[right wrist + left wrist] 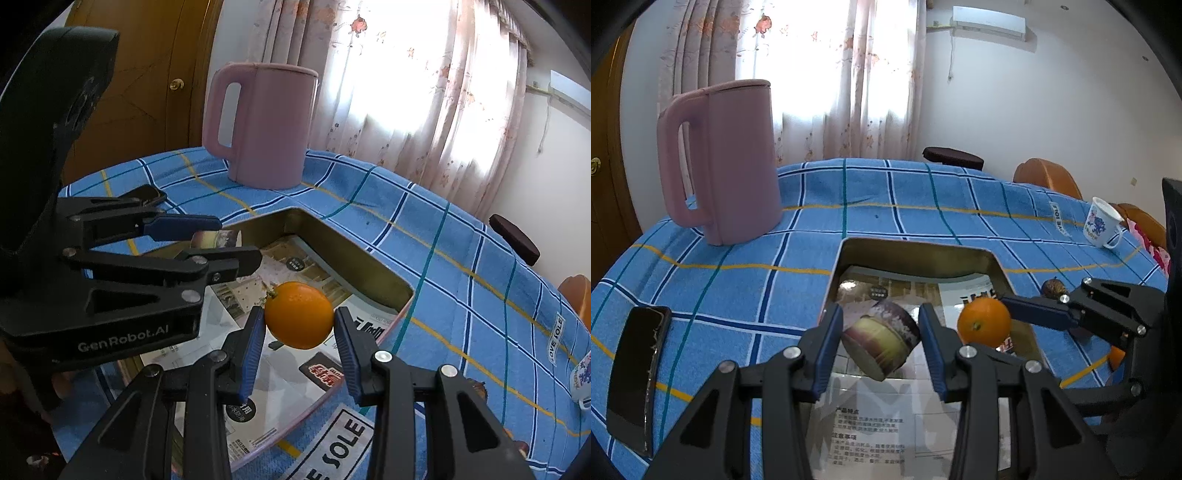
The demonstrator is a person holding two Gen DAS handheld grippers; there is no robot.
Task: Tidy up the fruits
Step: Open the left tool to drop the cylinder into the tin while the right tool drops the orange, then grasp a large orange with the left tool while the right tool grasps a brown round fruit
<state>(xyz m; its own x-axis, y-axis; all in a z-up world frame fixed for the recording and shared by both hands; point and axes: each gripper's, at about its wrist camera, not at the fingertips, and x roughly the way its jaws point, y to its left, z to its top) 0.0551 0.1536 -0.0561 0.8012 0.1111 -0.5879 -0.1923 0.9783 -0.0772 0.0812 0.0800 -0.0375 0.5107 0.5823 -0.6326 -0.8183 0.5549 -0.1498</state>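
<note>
Left gripper (881, 334): you hold it over the near half of the tray; its blue pads are clamped on a small round tin, one pad on each side
Round tin (882, 339): tilted between the pads, its flat end turned toward the near left; it hangs above the tray's paper, not touching it as far as the view shows
Right gripper (299, 321): you hold it over the right part of the tray; its pads press the orange from left and right
Orange (299, 315): gripped at its middle, stem end up and to the left; lifted clear of the paper below; in the left wrist view it sits just right of the tin (984, 322)
Tray (912, 254): a metal box with upright walls, lined with printed paper; it rests on the blue checked cloth (894, 199)
Pink jug (722, 162): upright on the far left of the cloth; handle to the left
Phone (637, 376): flat on the near left of the cloth
Mug (1102, 223): white with a blue print; far right; tilted in the fisheye
Walnut (1052, 288): on the cloth just right of the tray; partly behind your right gripper's finger
</note>
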